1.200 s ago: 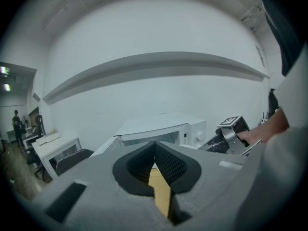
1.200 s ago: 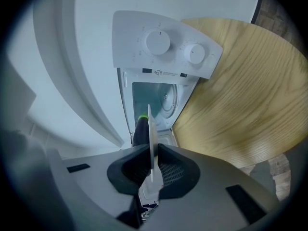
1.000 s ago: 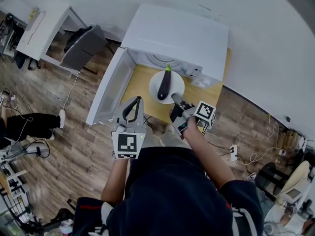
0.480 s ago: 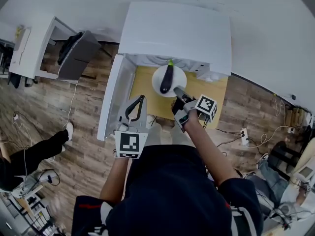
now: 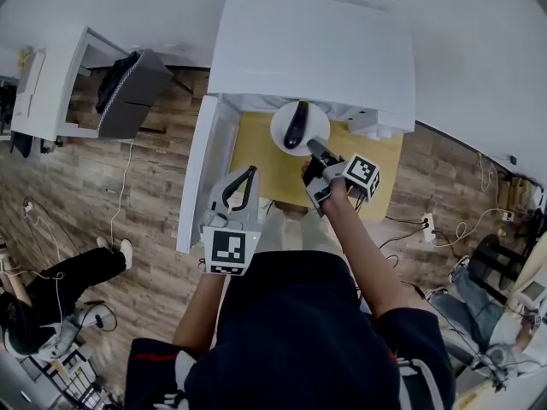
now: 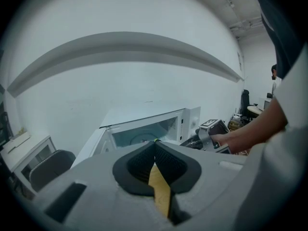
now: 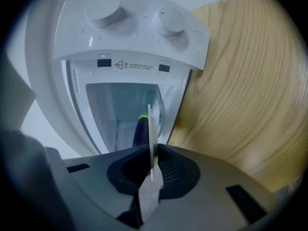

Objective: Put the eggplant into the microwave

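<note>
No brand shows on the microwave (image 7: 134, 30). The right gripper view gives its only print: a label (image 7: 138, 66) with a warning triangle and a line of text too small to read, under two round knobs (image 7: 103, 6). Each gripper's cube (image 5: 228, 250) bears black-and-white square markers, no words. The right gripper (image 7: 152, 150) is clamped on the rim of a white plate (image 5: 282, 137), seen edge-on between its pads in its own view. The eggplant (image 5: 297, 125) lies on that plate, its green stem toward the cavity. From the head view the plate sits at the microwave's mouth, above the far edge of the wooden table (image 5: 265, 165), and the door (image 5: 198, 178) stands open to the left. Only the right gripper view looks into the lit cavity, past the plate. The left gripper (image 6: 155, 146) has its jaws closed together on nothing, tips meeting, a strip of yellow table showing below them. Its view alone takes in the open microwave from the front with the person's right hand (image 6: 236, 139) beside it. A dark chair (image 5: 128, 92) stands well left of the microwave.
</note>
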Demonstrator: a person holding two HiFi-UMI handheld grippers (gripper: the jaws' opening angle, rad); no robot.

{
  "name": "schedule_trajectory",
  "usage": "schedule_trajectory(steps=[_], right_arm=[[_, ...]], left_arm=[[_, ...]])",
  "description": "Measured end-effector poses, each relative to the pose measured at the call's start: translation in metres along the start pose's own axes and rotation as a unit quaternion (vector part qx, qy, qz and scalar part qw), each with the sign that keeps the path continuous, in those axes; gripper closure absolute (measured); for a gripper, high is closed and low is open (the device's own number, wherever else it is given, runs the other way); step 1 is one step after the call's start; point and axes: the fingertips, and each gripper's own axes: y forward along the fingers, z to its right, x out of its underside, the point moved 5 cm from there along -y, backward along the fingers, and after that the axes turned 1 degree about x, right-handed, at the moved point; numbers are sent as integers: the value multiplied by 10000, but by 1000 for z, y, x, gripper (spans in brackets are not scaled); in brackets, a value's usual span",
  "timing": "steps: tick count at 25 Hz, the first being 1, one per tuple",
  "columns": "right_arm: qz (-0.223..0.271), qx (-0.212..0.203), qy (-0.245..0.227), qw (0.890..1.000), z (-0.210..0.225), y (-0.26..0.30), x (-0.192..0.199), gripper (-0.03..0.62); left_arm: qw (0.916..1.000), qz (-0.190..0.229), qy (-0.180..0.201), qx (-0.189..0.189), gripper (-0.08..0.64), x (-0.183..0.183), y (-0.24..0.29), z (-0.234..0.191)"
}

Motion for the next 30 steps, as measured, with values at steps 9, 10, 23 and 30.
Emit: schedule_trajectory(steps=[9, 10, 23, 30], right_arm=[[8, 107, 72, 9999, 8, 20, -4, 566], [18, 124, 80, 9999, 9, 22, -6, 565], [91, 193, 291, 9993, 14, 49, -21, 566], [163, 230, 358, 9990, 15, 61, -23, 566]], left_arm=[[9999, -117, -19, -73, 545, 8, 5, -11], [9999, -135, -27, -78, 545, 10, 5, -12], [9995, -285, -111, -39, 545, 15, 19, -12], [9993, -340, -154, -76, 545, 19, 19, -15]])
